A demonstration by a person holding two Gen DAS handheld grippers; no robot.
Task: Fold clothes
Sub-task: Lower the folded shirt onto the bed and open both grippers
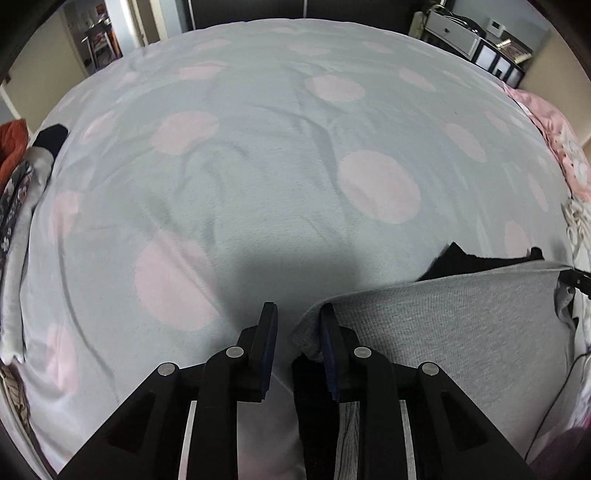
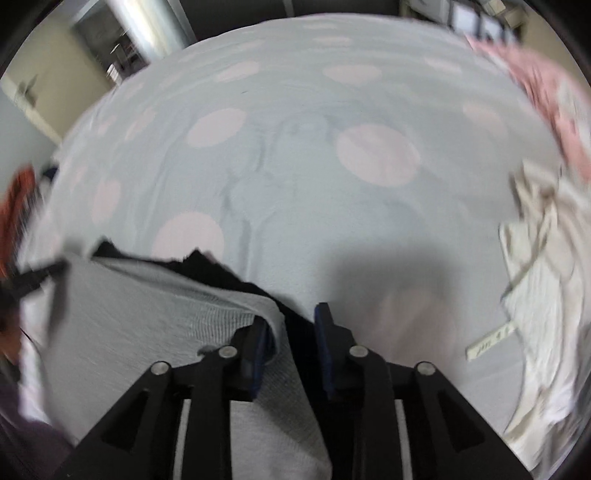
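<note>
left-only: sharp view; dresser (image 1: 456, 35) past the far edge of the bed sheet (image 1: 258, 166), striped grey clothes pile (image 1: 22, 206) and orange fabric (image 1: 13, 144) at the sheet's left edge, doorway with a chair far left.
right-only: blurred view; white crumpled cloth (image 2: 543, 258) on the sheet's (image 2: 295, 166) right side, a small paper tag (image 2: 489, 345) on the sheet just beside it.
both: pale blue sheet with pink dots; pink floral fabric (image 1: 561, 147) at its far right corner, also seen as a smear (image 2: 554, 103) in the right view.
garment: grey knit garment (image 1: 461, 332) with black lining lies on the near part of the sheet, between the two grippers; black edge shows along its far side. Right view has it (image 2: 147, 314) low left.
left gripper (image 1: 297, 325): points steeply down at the sheet, jaws narrowly apart; garment corner lies against the outside of the right finger, gap between the pads shows bare sheet, nothing pinched.
right gripper (image 2: 291, 325): points steeply down, jaws partly apart; grey edge curls over the left finger, dark lining sits in the gap, pads not pressing on it.
contact: both grippers at opposite near corners of the garment, neither holding it.
</note>
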